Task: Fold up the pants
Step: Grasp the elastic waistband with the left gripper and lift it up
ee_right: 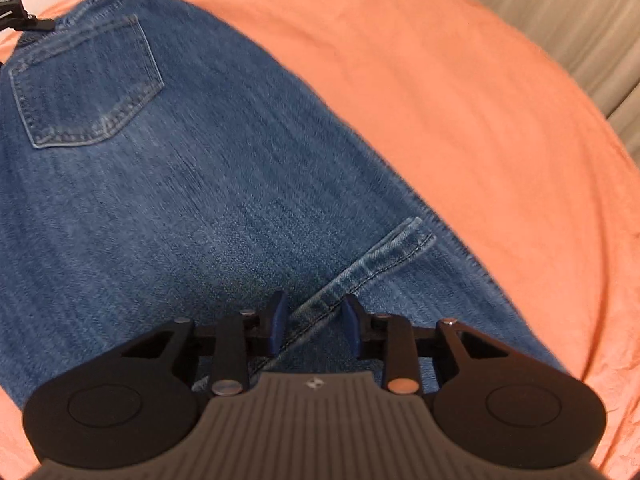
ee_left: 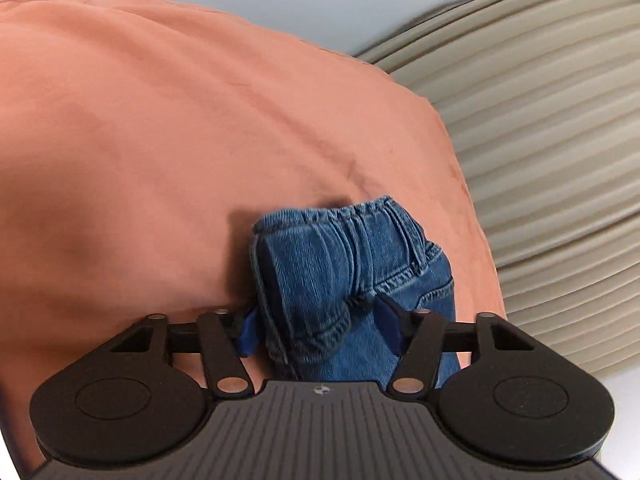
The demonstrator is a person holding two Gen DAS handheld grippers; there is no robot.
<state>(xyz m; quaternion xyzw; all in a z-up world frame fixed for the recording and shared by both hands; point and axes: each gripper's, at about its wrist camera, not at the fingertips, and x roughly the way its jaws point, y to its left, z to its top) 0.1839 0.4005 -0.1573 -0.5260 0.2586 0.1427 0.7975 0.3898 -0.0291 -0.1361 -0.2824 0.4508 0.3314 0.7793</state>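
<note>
Closest in the left wrist view, the left gripper (ee_left: 320, 326) has its two blue pads (ee_left: 390, 322) pressed against either side of a bunched fold of the blue jeans (ee_left: 340, 264), so its jaws are clenched on the denim near the gathered waistband (ee_left: 368, 210), which stands up just beyond the fingertips. In the right wrist view, the right gripper (ee_right: 314, 322) has its blue pads (ee_right: 278, 320) set on either side of a doubled, stitched hem edge (ee_right: 372, 260) of the jeans (ee_right: 160, 200); a narrow gap shows around the seam, so whether the jaws truly pinch it cannot be told. That hem strip runs diagonally from between the fingers up toward the right. Past it, the jeans lie spread flat on an orange bedsheet (ee_right: 460, 100), their long axis running from the right gripper away toward the upper left, with the back pocket (ee_right: 84, 84) at the far end, so the waist points away from this camera. At that far upper left corner a dark part of the other gripper (ee_right: 24, 20) meets the cloth. Farthest off, beyond the edge of the sheet (ee_left: 160, 120), hangs a beige pleated curtain (ee_left: 540, 120).
</note>
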